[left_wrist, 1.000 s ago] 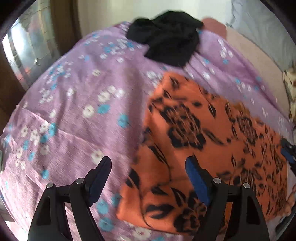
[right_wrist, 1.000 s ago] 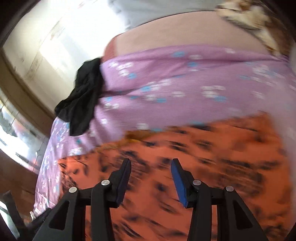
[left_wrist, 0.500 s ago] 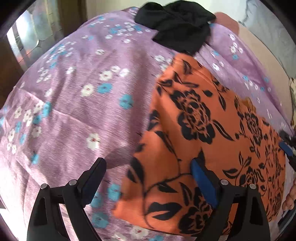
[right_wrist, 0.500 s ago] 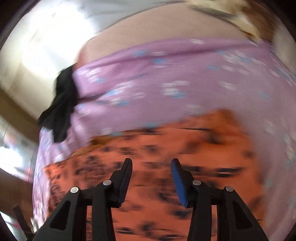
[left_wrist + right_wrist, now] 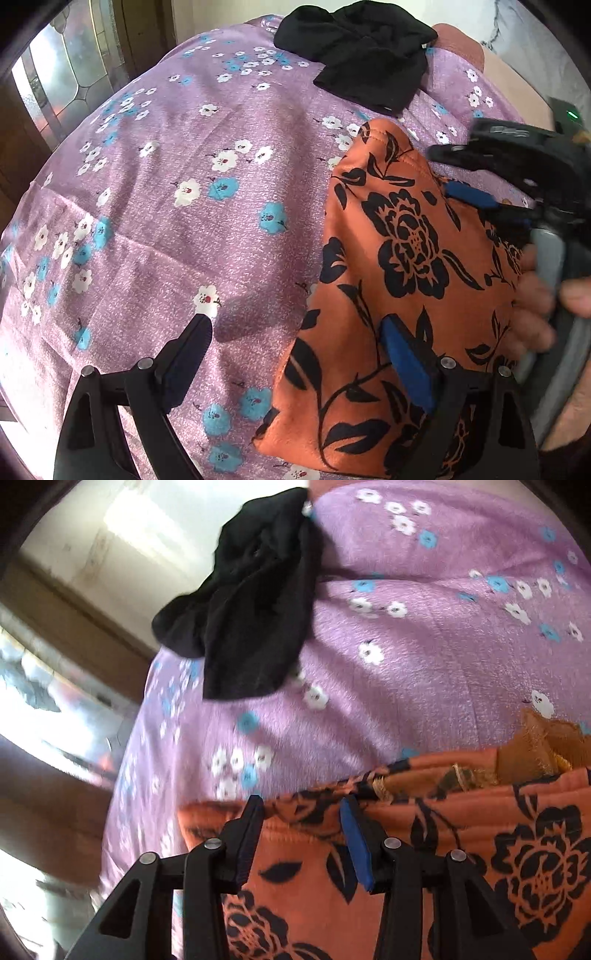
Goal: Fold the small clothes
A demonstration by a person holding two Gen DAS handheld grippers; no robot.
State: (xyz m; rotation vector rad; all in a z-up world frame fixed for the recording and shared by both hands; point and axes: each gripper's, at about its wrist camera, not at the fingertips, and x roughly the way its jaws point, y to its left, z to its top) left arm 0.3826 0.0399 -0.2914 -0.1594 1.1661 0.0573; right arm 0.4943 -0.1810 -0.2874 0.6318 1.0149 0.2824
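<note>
An orange garment with black flowers [image 5: 406, 258] lies flat on the purple flowered bedsheet [image 5: 184, 166]. My left gripper [image 5: 295, 328] hovers open and wide over the garment's near left edge, one finger above the sheet, the blue-padded one above the fabric. My right gripper [image 5: 450, 173] comes in from the right at the garment's far edge, held by a person's hand [image 5: 535, 302]. In the right wrist view the right gripper [image 5: 301, 805] stands open over the seamed edge of the orange garment [image 5: 461, 849], pads not pressing on it.
A crumpled black garment [image 5: 362, 55] [image 5: 255, 602] lies at the far end of the sheet [image 5: 406, 646]. A wooden frame with patterned glass [image 5: 55, 74] stands past the bed's left edge. A beige surface [image 5: 509, 77] shows at the far right.
The right gripper has swept left along the orange garment to its far corner and now shows in the left wrist view. The left gripper has widened slightly and come closer to the garment's edge.
</note>
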